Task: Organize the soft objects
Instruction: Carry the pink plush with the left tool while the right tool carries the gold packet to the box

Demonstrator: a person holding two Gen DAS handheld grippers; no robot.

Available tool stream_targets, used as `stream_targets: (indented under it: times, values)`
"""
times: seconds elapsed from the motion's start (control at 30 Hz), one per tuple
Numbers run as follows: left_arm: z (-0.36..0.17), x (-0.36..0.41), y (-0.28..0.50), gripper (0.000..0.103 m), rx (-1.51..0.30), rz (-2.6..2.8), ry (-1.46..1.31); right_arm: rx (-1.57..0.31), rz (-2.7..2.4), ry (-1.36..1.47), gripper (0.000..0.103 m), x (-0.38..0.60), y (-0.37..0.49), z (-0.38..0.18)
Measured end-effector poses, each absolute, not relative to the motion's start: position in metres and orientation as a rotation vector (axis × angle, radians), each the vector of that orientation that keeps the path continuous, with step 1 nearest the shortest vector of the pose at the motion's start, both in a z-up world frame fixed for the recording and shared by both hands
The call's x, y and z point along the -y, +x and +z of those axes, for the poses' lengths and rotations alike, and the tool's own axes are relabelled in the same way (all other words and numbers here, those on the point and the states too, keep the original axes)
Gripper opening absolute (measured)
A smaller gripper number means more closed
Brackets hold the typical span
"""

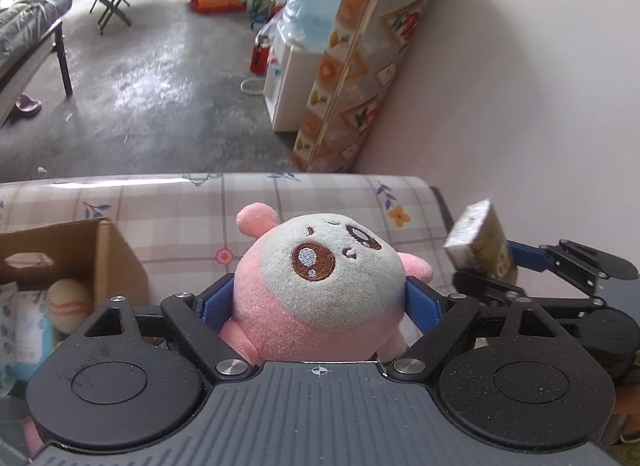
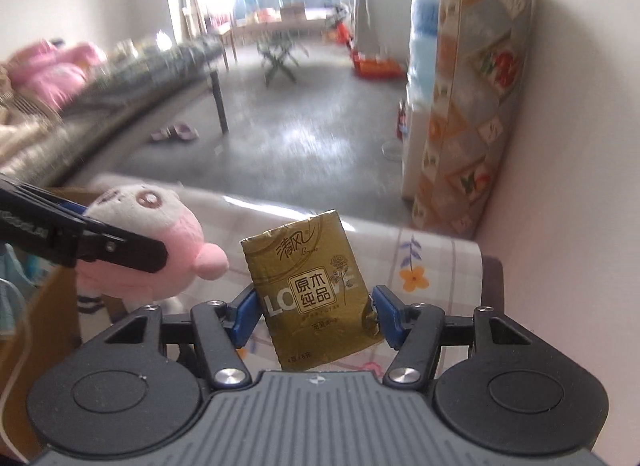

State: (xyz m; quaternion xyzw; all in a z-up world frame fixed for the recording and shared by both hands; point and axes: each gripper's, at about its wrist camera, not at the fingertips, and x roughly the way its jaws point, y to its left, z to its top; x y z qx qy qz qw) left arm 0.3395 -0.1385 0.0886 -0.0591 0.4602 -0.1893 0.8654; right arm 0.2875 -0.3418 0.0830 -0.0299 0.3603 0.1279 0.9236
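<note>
The left gripper stands wide, its blue pads pressed into both sides of a pink plush toy. At its 3 o'clock the right gripper is about half open, clamped on a gold tissue pack that stands nearly upright. Both are above the checked tablecloth. A cardboard box sits at 9 o'clock, open-topped, a ball inside. Beyond the table's far edge at 12 o'clock lies bare floor.

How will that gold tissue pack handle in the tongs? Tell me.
The gold tissue pack probably squashes easily: its wrapper is creased by the right tongs' pad. The glossy film looks slippery, so it may slide. It sits tilted, so it could pivot.
</note>
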Motion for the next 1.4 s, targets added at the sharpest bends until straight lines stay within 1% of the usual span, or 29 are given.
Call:
stream_targets:
  times: [0.3,0.5,0.67,0.9,1.0,1.1,1.27,1.4]
  values:
    - [0.159,0.074,0.240,0.087,-0.783,-0.457,-0.184,-0.527,0.322,0.039,0.063,0.346,0.168,0.161]
    - [0.194,0.023,0.162,0.087,-0.644,-0.506,-0.204,-0.399,0.386,0.064,0.063,0.330,0.090,0.204]
    - [0.204,-0.022,0.109,0.087,-0.572,-0.491,-0.224,-0.343,0.473,0.094,0.063,0.303,0.044,0.222]
    - [0.213,-0.076,0.065,0.087,-0.512,-0.425,-0.246,-0.297,0.651,0.136,0.063,0.246,0.018,0.231]
    - [0.204,-0.091,0.057,0.087,-0.508,-0.406,-0.247,-0.312,0.720,0.146,0.063,0.220,0.025,0.227]
    - [0.179,-0.099,0.064,0.087,-0.526,-0.381,-0.256,-0.395,0.771,0.164,0.063,0.186,0.047,0.213]
    - [0.105,-0.118,0.099,0.087,-0.612,-0.293,-0.287,-0.623,0.763,0.147,0.063,0.126,0.109,0.167]
    - [0.041,-0.133,0.137,0.087,-0.732,-0.252,-0.371,-0.821,0.690,0.105,0.063,0.087,0.164,0.118]
